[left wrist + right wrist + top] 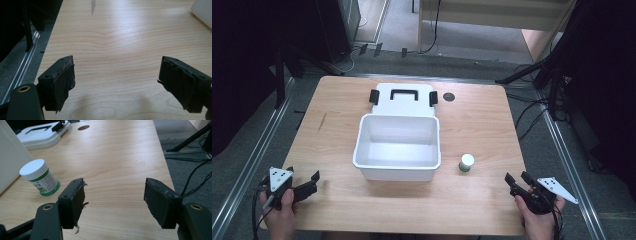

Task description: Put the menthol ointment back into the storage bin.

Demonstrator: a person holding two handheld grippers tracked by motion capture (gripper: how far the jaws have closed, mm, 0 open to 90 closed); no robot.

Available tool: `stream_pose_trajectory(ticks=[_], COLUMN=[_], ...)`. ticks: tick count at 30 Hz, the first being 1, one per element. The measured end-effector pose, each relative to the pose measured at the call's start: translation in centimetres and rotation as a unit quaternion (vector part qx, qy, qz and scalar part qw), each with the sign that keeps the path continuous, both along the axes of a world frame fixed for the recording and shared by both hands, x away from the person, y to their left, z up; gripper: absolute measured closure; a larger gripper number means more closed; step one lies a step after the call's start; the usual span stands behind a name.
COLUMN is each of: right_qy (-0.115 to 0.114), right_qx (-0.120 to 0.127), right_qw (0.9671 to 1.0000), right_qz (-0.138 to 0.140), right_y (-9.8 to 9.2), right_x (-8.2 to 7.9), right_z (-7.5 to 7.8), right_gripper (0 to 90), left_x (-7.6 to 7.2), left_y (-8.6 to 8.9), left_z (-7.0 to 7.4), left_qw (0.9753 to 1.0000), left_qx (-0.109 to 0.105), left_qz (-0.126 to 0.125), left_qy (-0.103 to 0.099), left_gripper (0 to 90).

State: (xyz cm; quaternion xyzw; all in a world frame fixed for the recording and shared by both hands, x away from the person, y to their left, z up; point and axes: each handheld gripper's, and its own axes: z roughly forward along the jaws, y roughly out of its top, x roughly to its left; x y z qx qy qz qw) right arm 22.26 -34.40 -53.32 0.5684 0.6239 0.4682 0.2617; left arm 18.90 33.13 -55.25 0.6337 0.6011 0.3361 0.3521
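A white open box (398, 146) stands in the middle of the wooden table (337, 110), empty inside. Its lid (402, 98) with a black handle and black latches lies flat just behind it. A small white jar with a green label (466, 162) stands upright to the right of the box; the right gripper view has the jar (40, 177) ahead and to the left. My left gripper (316, 181) rests open near the front left corner of the table. My right gripper (517, 180) is open near the front right, a short way right of the jar. Both hold nothing.
A dark round hole (449, 97) sits in the table to the right of the lid. Metal rails (257, 160) run along both sides of the table. Cables (532, 107) and black stand legs lie on the floor at the right.
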Motion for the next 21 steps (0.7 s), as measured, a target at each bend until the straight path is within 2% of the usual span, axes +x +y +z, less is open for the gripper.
stream_pose_trajectory(ticks=[4,6,8,10,11,12,13,16,17,21], right_qy=[0.015,0.037,0.064,0.094,0.109,0.133,0.148,0.193,0.206,0.248], right_qx=[-0.033,-0.057,-0.092,-0.105,-0.113,-0.121,-0.127,-0.152,-0.163,-0.193], right_qw=[0.9992,0.9972,0.9925,0.9878,0.9847,0.9799,0.9764,0.9626,0.9573,0.9398], right_qz=[0.018,0.032,0.050,0.065,0.076,0.088,0.092,0.114,0.121,0.135], right_y=[0.5,1.1,1.8,2.3,2.6,2.9,3.2,4.1,4.6,5.7], right_x=[0.4,0.8,1.3,1.9,2.2,2.6,2.9,4.0,4.3,5.6], right_z=[0.6,1.2,1.9,2.5,2.9,3.2,3.5,4.4,4.8,5.7], right_gripper=[37.0,38.4,38.2,36.3,36.2,36.1,35.4,34.3,33.5,32.3], left_x=[0.0,0.0,0.0,0.0,0.0,0.0,0.0,0.0,0.0,0.0], left_y=[0.0,0.1,0.1,0.1,0.1,0.1,0.1,0.2,0.2,0.2], left_z=[0.0,0.0,0.0,0.0,0.0,0.0,0.0,0.0,0.0,0.0], left_qw=[1.0000,1.0000,1.0000,1.0000,1.0000,1.0000,1.0000,1.0000,1.0000,1.0000], left_qx=[0.000,-0.001,-0.003,-0.004,-0.004,-0.005,-0.006,-0.007,-0.007,-0.008], left_qz=[-0.002,-0.002,-0.001,-0.001,-0.001,-0.002,-0.002,-0.001,-0.001,-0.002], left_qy=[0.000,0.001,-0.001,-0.002,-0.001,-0.002,-0.001,0.001,0.001,0.004], left_gripper=[14.3,14.3,14.3,14.3,14.3,14.3,14.3,14.3,14.3,14.3])
